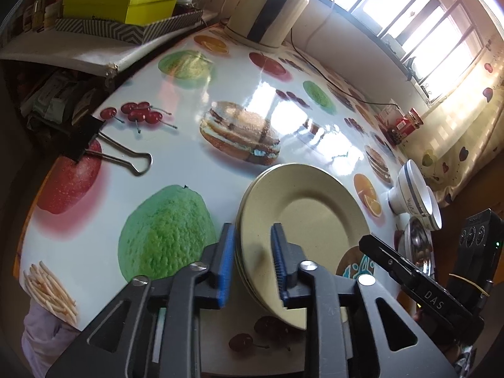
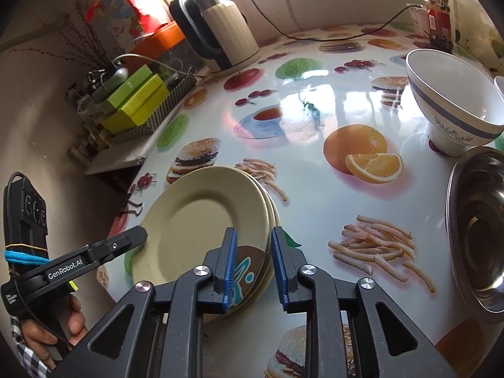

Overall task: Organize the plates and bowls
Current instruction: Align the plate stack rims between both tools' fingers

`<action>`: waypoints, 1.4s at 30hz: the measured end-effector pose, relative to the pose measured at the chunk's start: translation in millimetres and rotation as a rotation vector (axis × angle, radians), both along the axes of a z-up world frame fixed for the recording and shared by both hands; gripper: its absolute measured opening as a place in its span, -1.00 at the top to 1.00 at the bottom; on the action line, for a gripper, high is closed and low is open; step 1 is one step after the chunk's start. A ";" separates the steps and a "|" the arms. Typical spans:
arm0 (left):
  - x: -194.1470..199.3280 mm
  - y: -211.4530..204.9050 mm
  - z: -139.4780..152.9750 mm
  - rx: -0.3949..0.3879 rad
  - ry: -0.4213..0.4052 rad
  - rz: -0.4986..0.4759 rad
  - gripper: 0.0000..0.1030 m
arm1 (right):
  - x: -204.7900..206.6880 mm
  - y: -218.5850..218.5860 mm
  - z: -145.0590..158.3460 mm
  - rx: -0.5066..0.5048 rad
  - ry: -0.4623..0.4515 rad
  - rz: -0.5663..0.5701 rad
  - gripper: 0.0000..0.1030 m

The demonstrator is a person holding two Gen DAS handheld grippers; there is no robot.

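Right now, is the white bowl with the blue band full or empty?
Empty. The right wrist view looks into the white bowl, standing upright on the table, and shows only its bare white inside.

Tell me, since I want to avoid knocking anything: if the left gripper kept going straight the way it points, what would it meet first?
Most likely the stack of beige plates: the left gripper already straddles its near rim, jaws open, so the rim sits between the fingers. Depth is hard to judge here.

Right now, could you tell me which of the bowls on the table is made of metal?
The steel bowl nearest the right gripper; it is shiny grey metal, while the bowl behind it is white ceramic with a blue-grey band and leaf print.
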State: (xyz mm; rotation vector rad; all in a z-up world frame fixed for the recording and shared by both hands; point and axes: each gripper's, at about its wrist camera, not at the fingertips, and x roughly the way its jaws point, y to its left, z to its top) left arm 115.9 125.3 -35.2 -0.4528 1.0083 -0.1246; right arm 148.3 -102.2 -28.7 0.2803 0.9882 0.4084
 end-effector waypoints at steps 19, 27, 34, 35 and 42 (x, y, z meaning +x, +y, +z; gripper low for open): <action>5.5 0.4 -12.7 -0.051 0.021 -0.010 0.41 | 10.4 -2.7 -15.6 0.055 0.057 0.018 0.29; 14.3 -2.0 -11.7 -0.034 0.017 -0.015 0.41 | 14.0 -1.7 -16.1 0.053 0.051 0.007 0.31; 32.4 -1.5 -11.5 -0.028 0.018 -0.005 0.41 | 28.5 -0.4 -16.1 0.053 0.054 -0.013 0.32; 34.9 -1.2 -11.5 -0.029 0.019 -0.003 0.41 | 31.9 0.3 -15.9 0.051 0.053 -0.014 0.32; 51.6 -0.1 -11.4 -0.031 0.022 -0.003 0.41 | 51.2 0.3 -16.1 0.053 0.056 -0.027 0.32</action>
